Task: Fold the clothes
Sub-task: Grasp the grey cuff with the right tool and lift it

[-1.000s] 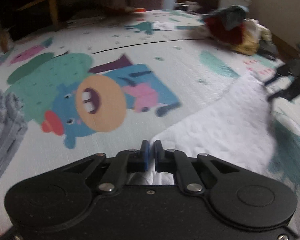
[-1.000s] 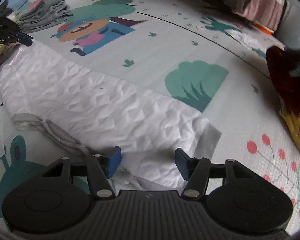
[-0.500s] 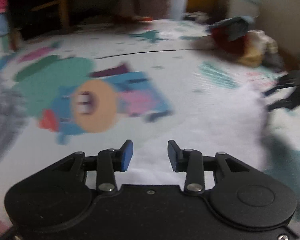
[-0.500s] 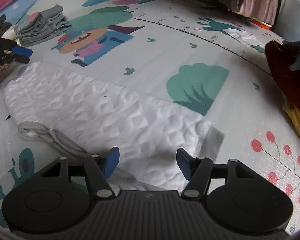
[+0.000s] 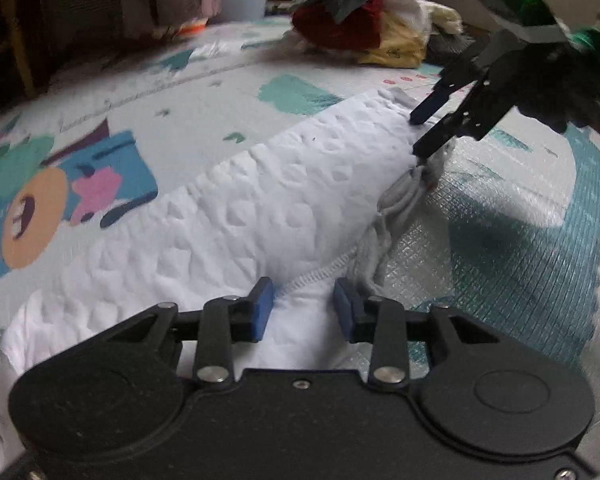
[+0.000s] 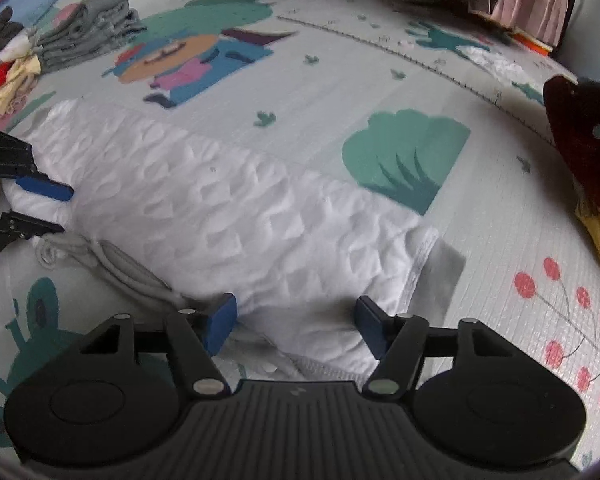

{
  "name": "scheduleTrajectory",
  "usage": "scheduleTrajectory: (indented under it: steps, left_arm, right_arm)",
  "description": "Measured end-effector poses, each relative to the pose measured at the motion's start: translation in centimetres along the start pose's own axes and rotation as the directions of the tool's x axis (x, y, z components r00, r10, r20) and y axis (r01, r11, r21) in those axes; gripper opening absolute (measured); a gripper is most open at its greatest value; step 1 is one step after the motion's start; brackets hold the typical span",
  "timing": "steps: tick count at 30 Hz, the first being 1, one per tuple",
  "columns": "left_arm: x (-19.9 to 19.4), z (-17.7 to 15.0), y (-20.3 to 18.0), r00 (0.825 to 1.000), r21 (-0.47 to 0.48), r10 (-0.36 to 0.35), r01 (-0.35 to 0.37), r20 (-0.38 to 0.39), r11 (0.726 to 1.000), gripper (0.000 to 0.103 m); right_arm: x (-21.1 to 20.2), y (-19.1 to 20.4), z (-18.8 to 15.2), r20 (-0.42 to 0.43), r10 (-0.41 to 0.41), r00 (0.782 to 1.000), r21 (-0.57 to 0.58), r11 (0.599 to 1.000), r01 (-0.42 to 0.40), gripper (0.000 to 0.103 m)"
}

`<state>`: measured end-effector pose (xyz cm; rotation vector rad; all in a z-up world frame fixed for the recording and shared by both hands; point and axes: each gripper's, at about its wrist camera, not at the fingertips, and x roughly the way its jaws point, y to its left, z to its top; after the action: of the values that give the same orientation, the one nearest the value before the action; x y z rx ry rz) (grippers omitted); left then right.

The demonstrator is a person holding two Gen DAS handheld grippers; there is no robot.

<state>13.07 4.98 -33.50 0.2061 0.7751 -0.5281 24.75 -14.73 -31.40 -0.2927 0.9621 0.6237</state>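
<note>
white garment [image 5: 260, 208] with a puffy quilted texture and grey drawstring [image 5: 400, 204], pale play mat [image 6: 340, 92] printed with teal bush, orange-faced blue cartoon guy, red berry dots, grey folded stack [image 6: 92, 28], red and yellow clothes pile [image 5: 364, 32], black grippers with blue pads [image 6: 220, 322]

We lose the white quilted garment's [image 5: 260, 208] near hem behind the left gripper's black body [image 5: 300, 420].

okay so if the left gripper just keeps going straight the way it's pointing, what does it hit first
Most likely the white quilted garment. The left gripper is closing, its fingers straddling the stitched hem at the garment's near end without pinching it. How far above the cloth they are is unclear.
</note>
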Motion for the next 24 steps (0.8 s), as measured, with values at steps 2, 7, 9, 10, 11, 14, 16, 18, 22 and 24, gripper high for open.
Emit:
scheduleTrajectory:
  steps: [2,7,9,10,11,14,16,18,22,24]
  left_arm:
    - [-0.7,0.7,-0.4,1.0,-0.002,-0.006,0.006,0.022,1.0,0.034]
    - [0.5,-0.2,-0.6,1.0,-0.012,-0.018,0.018,-0.023,1.0,0.034]
    - [0.6,0.0,0.2,0.998,-0.055,-0.056,0.054,-0.031,0.997,0.034]
    - [0.5,0.5,0.5,0.997,-0.07,-0.065,0.062,-0.045,0.996,0.034]
    - [0.2,0.8,0.7,0.997,-0.081,-0.062,0.058,-0.042,0.995,0.035]
    - [-1.1,0.8,1.0,0.998,-0.117,-0.062,0.064,0.022,0.991,0.037]
    - [-1.2,0.5,1.1,0.998,-0.142,-0.055,0.058,0.026,0.988,0.037]
    - [-0.6,-0.1,1.3,0.999,-0.162,-0.049,0.047,-0.006,0.986,0.037]
    - [-0.5,-0.6,1.3,0.999,-0.169,-0.045,0.042,-0.014,0.985,0.039]
    - [-0.4,-0.5,1.3,0.999,-0.172,-0.048,0.044,-0.017,0.984,0.039]
  right_arm:
    - [-1.0,-1.2,-0.3,0.029,-0.002,1.0,0.079,0.997,-0.001,0.063]
    - [-2.8,-5.1,-1.6,0.061,-0.027,0.998,0.341,0.94,0.004,0.063]
    - [-2.7,-7.2,-2.8,0.047,-0.008,0.999,0.486,0.874,-0.016,0.063]
    - [-2.5,-8.3,-3.4,0.046,0.012,0.999,0.557,0.83,-0.036,0.063]
    - [-2.3,-9.2,-4.0,0.052,0.031,0.998,0.617,0.785,-0.056,0.063]
    - [-1.6,-11.4,-5.5,0.075,0.077,0.994,0.745,0.658,-0.107,0.063]
    - [-1.0,-12.3,-6.1,0.08,0.107,0.991,0.776,0.617,-0.129,0.062]
    - [-0.7,-12.6,-6.3,0.09,0.123,0.988,0.786,0.601,-0.146,0.063]
    - [-0.4,-12.6,-6.2,0.101,0.151,0.983,0.775,0.607,-0.173,0.064]
    - [-0.4,-12.9,-6.2,0.1,0.164,0.981,0.766,0.617,-0.181,0.062]
